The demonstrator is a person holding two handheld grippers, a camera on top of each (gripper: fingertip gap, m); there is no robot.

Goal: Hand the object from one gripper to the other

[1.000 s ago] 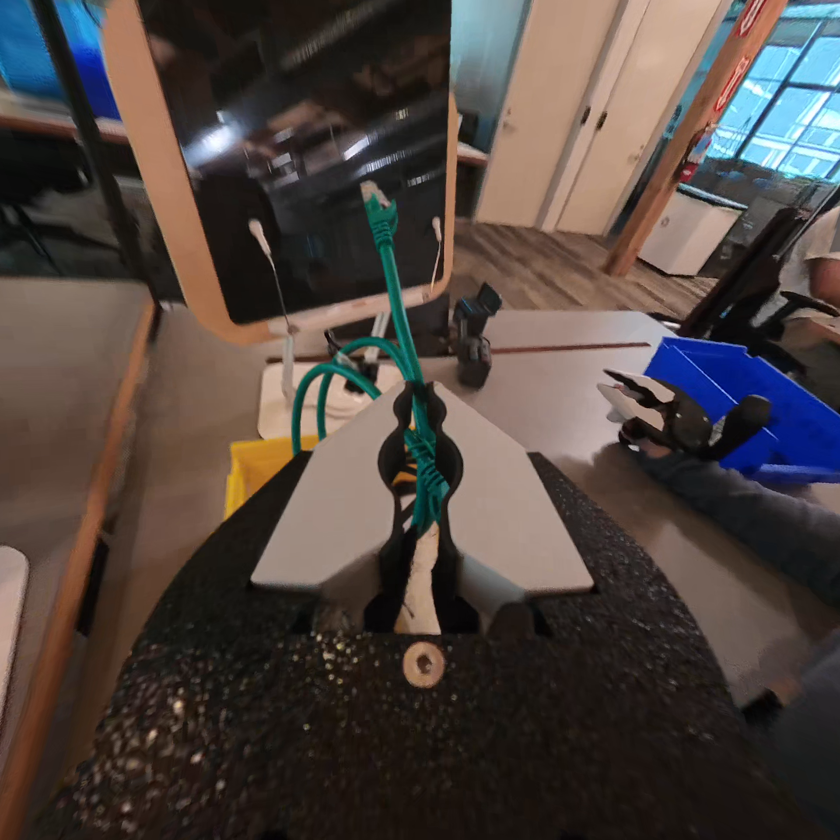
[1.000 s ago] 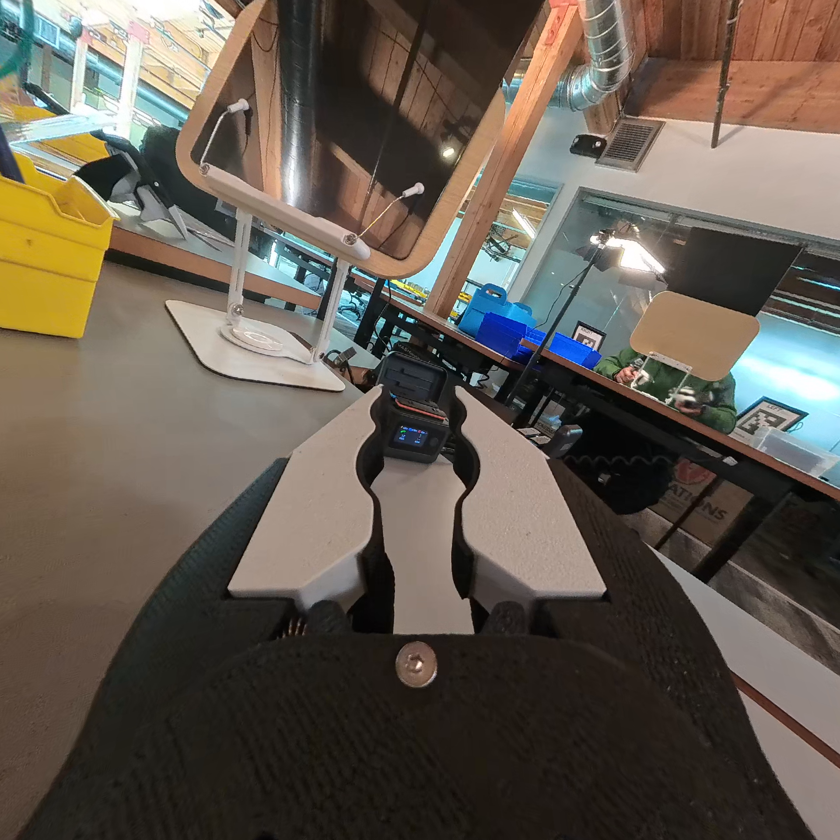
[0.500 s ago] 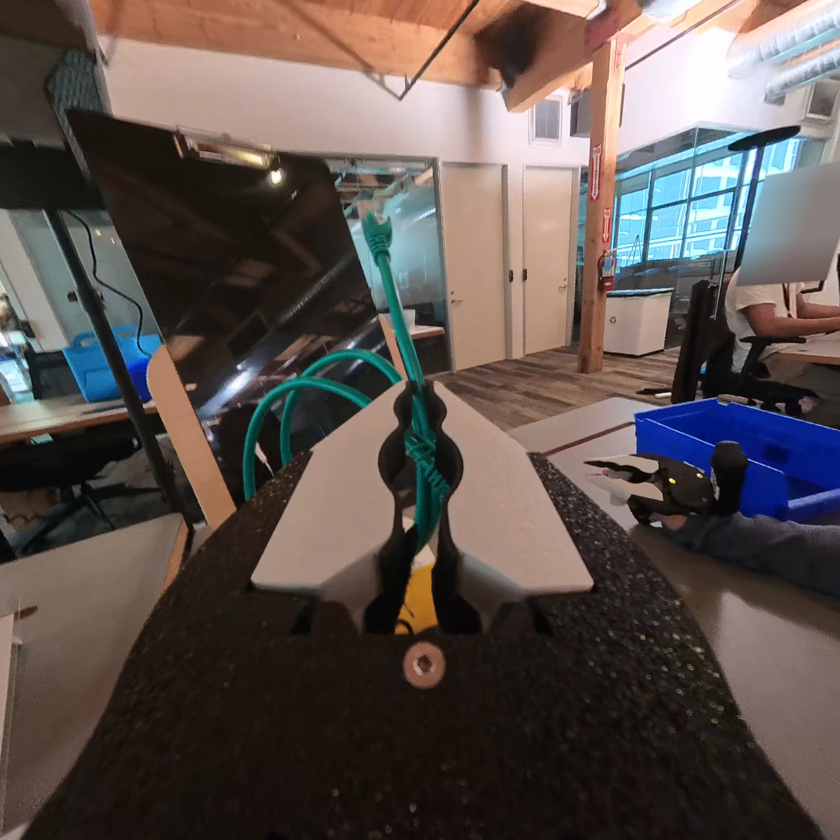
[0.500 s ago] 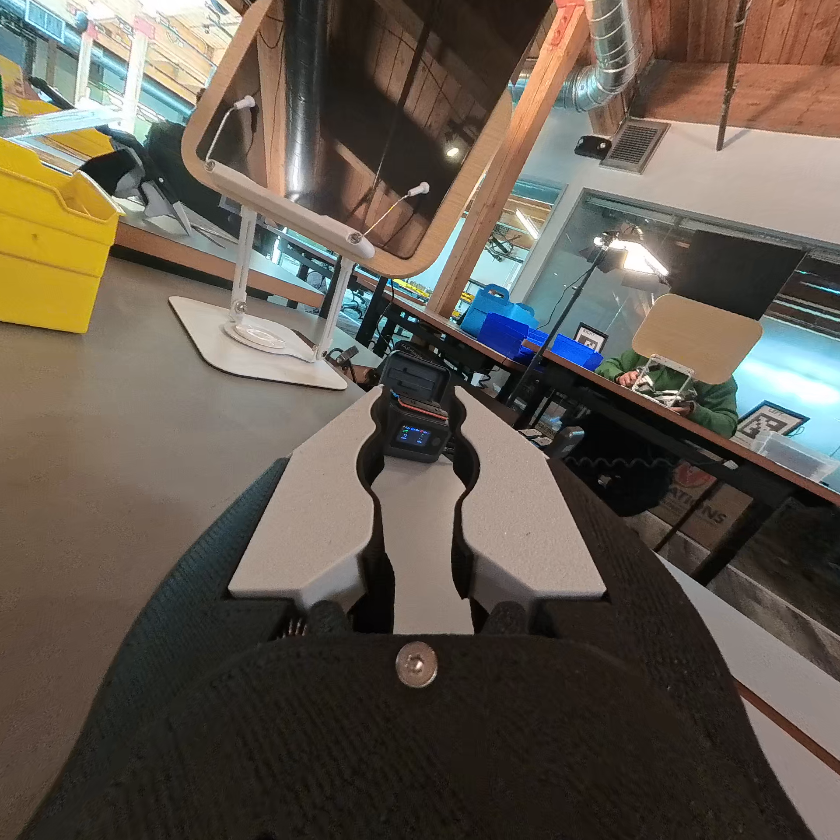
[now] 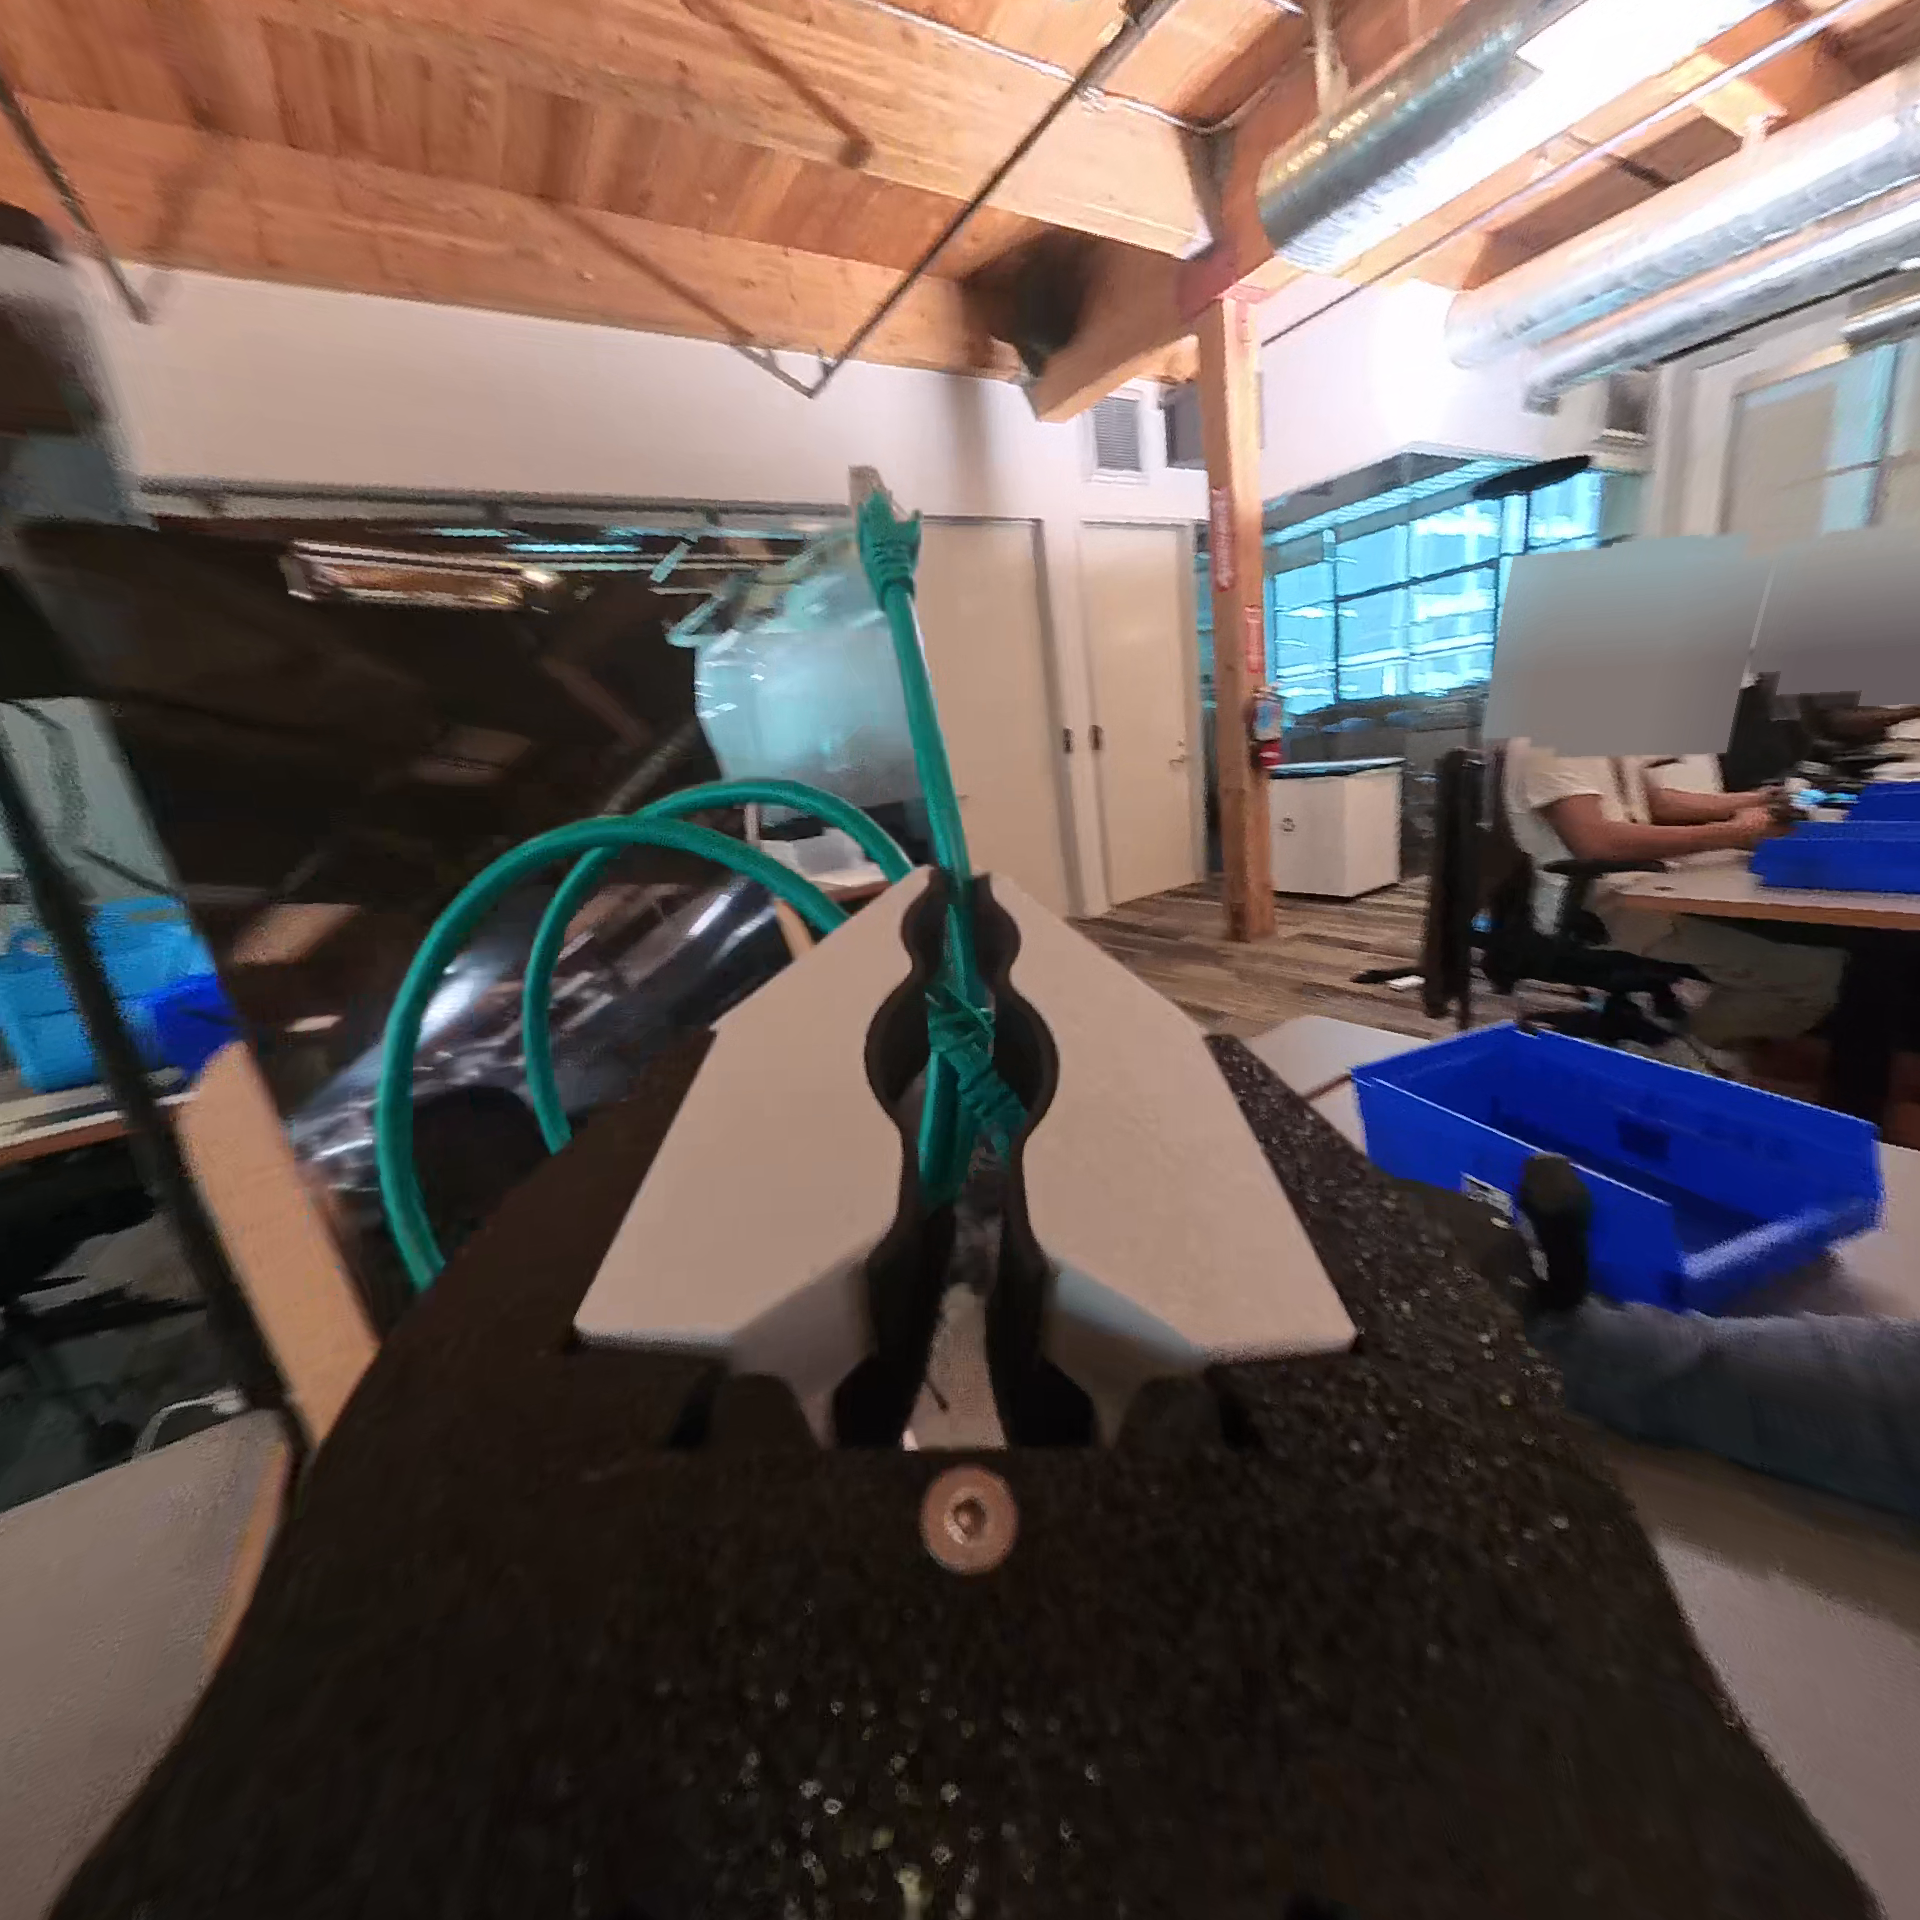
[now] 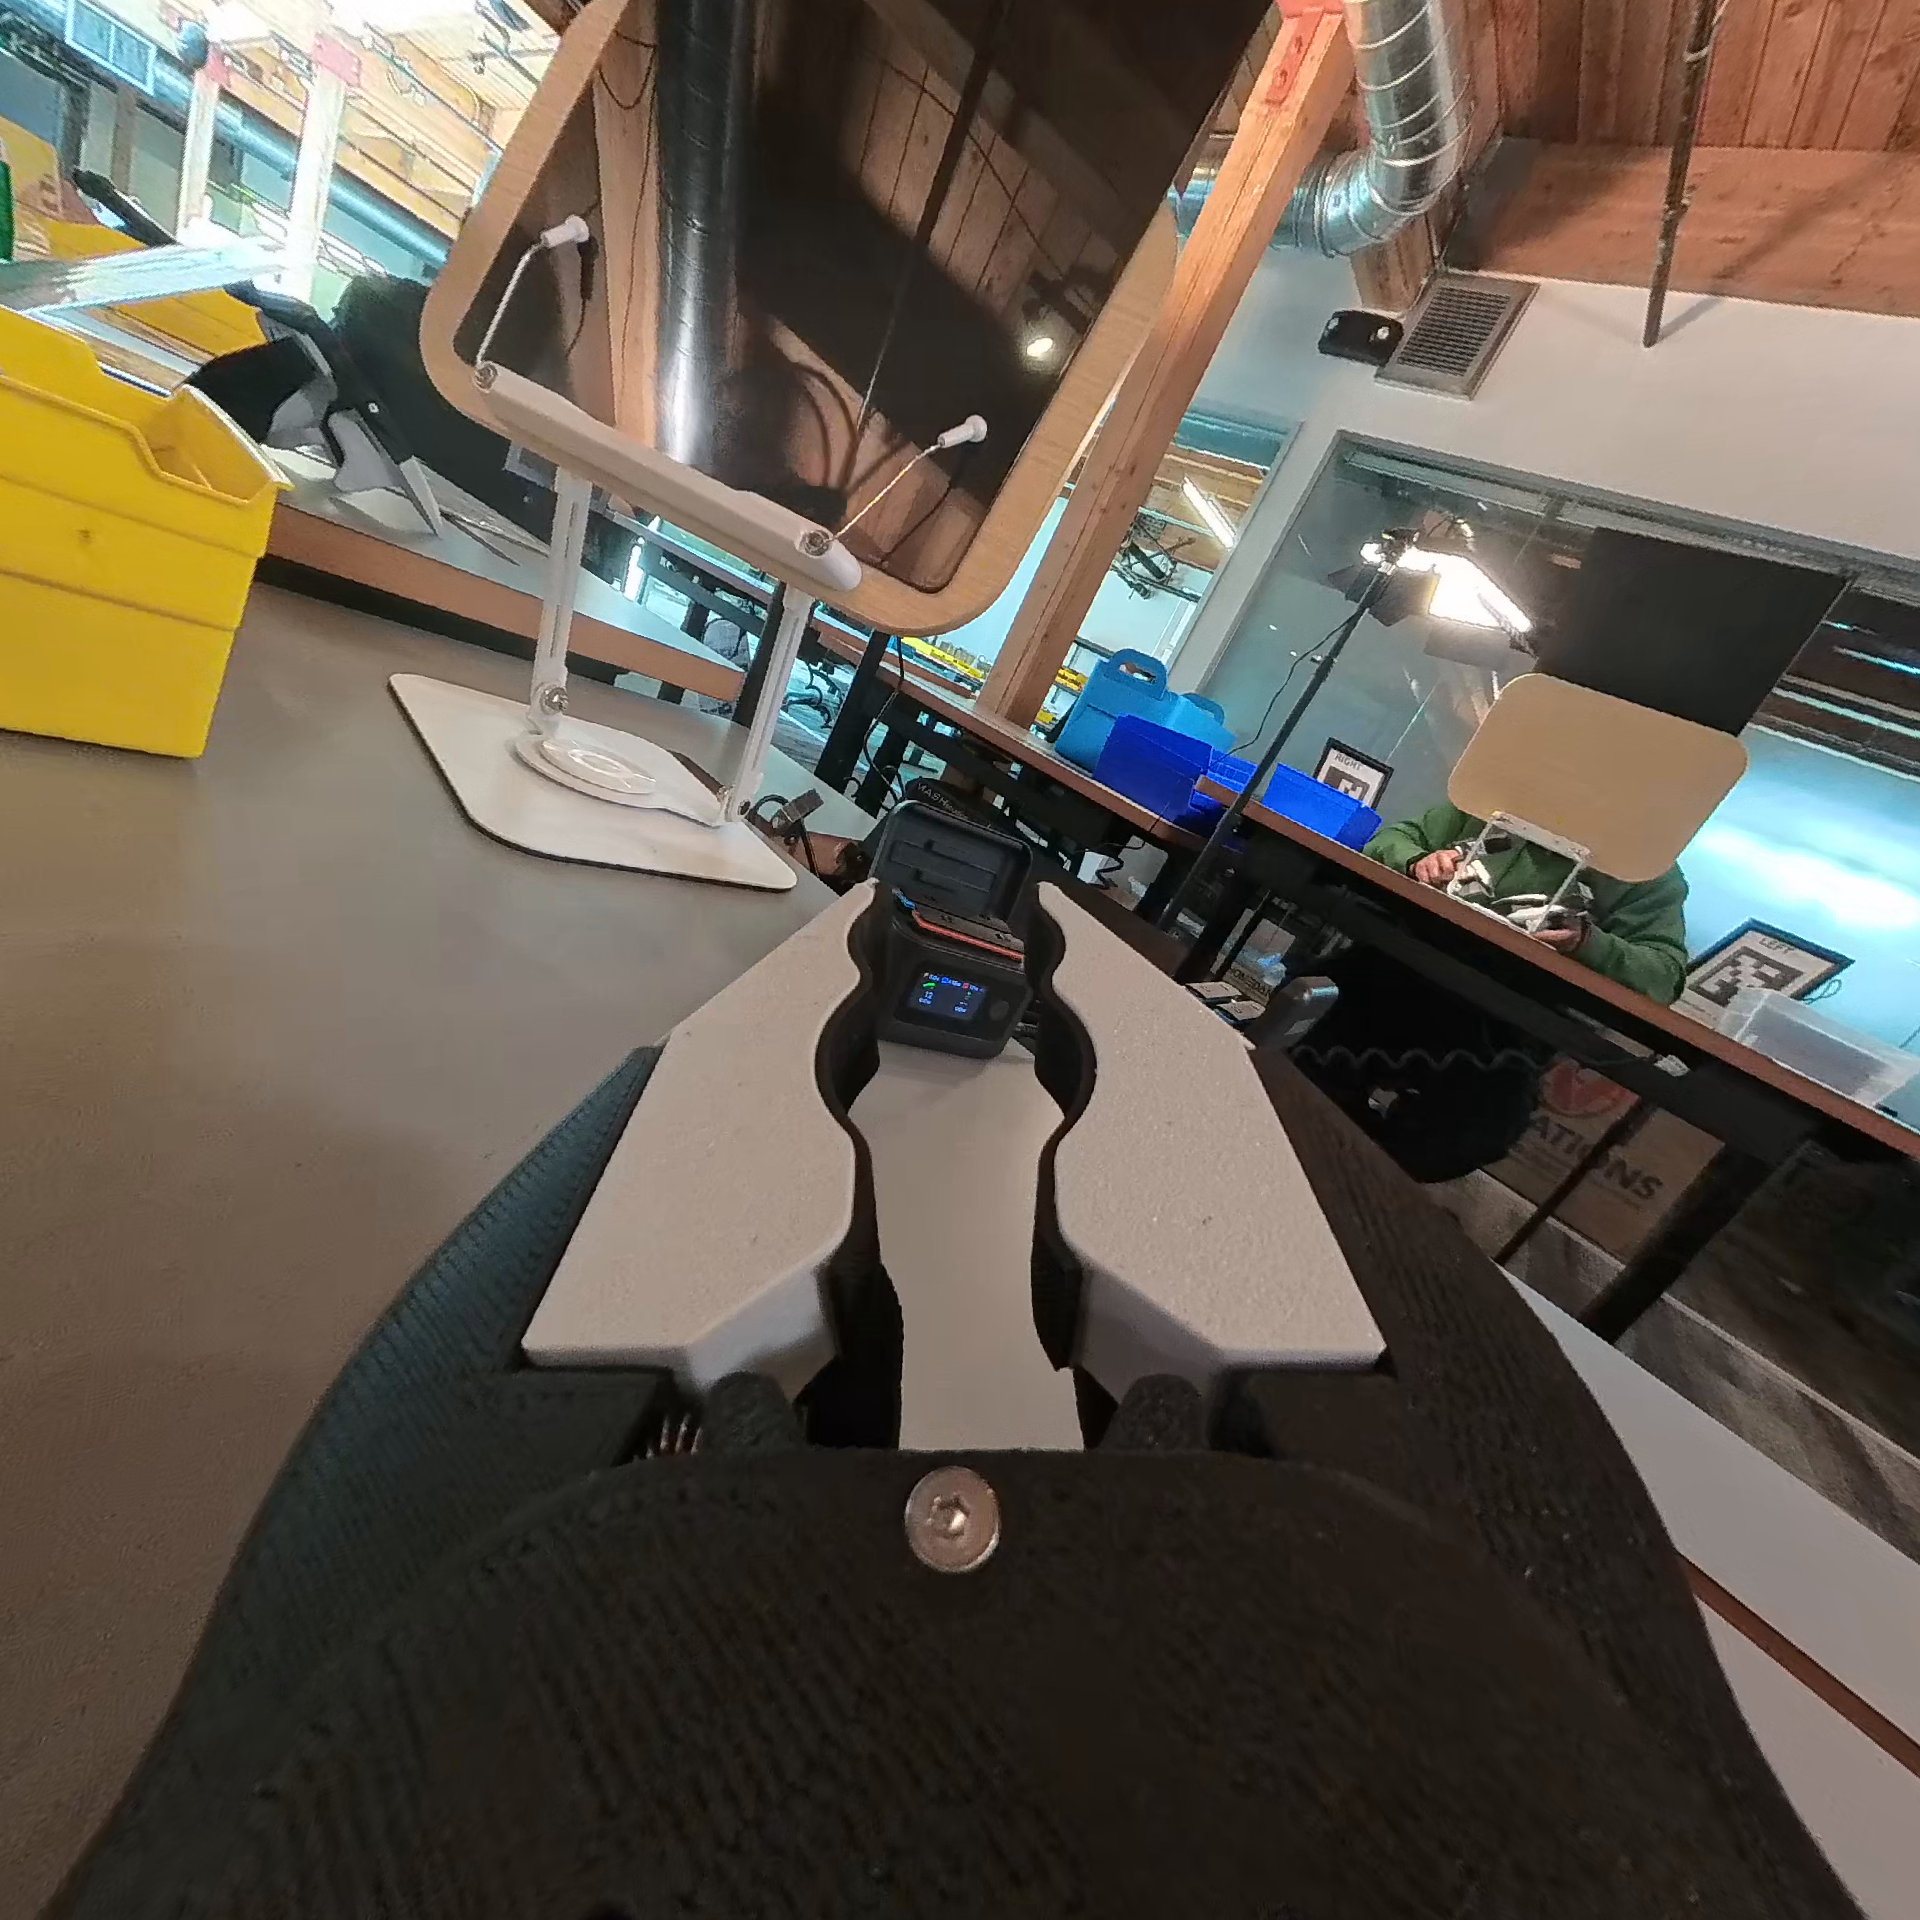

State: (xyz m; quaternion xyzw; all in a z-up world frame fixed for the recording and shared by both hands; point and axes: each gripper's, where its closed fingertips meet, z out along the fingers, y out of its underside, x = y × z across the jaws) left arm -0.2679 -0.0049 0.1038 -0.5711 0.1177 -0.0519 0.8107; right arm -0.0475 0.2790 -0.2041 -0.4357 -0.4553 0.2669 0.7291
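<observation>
Green, ribbed cable is pinched in my left gripper, loops curving left, lower end hidden. My right gripper is parted, empty, low over the smooth grey table.

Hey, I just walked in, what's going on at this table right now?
A person is working two handheld grippers. The left gripper is clamped on a coiled green network cable and holds it up in the air, one plug end pointing upward. The right gripper is open and empty, low over the grey table, near a small black device. No handover has happened yet.
</observation>
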